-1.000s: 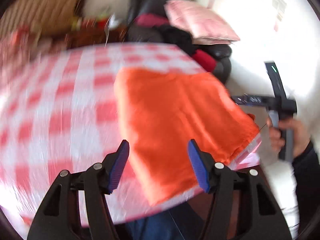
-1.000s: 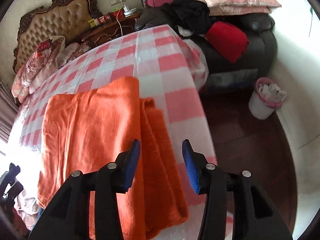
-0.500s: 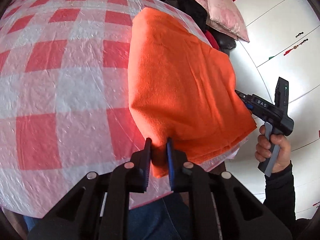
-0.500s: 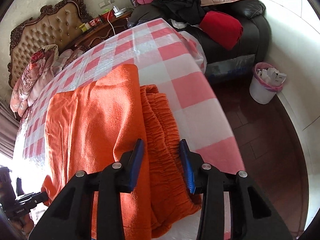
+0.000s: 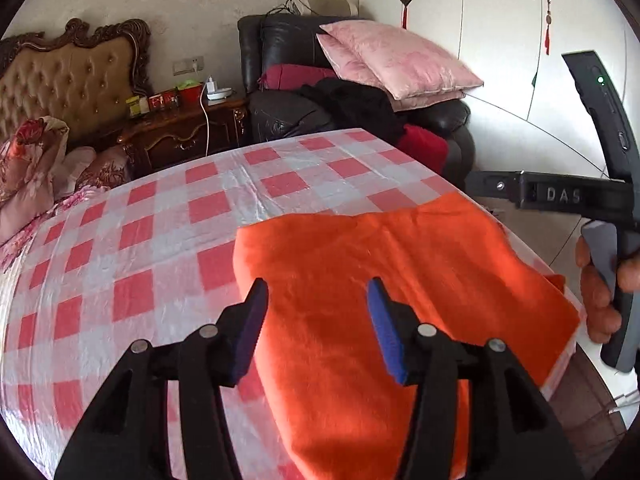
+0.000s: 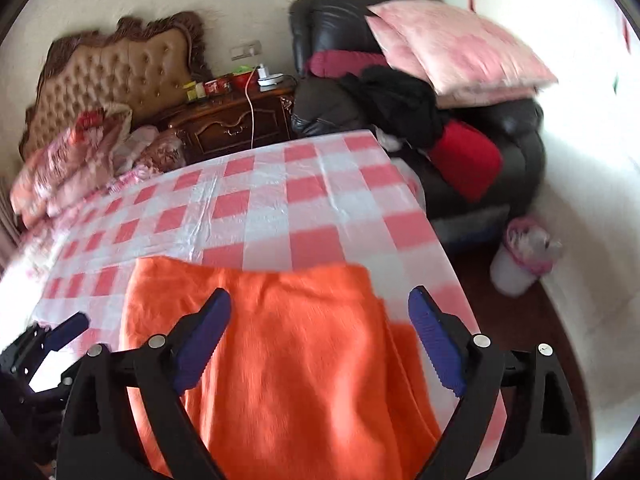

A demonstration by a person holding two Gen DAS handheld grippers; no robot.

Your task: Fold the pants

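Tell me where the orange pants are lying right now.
In both wrist views the orange pants lie folded on the checkered tablecloth, at its near right corner, below both open grippers.

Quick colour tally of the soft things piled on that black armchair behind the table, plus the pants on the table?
Pink: 2, the pillows stacked on the armchair
Black: 1, the garment
Red: 1, the cushion
Maroon: 1, the bundle
Orange: 1, the pants on the table
Total: 6
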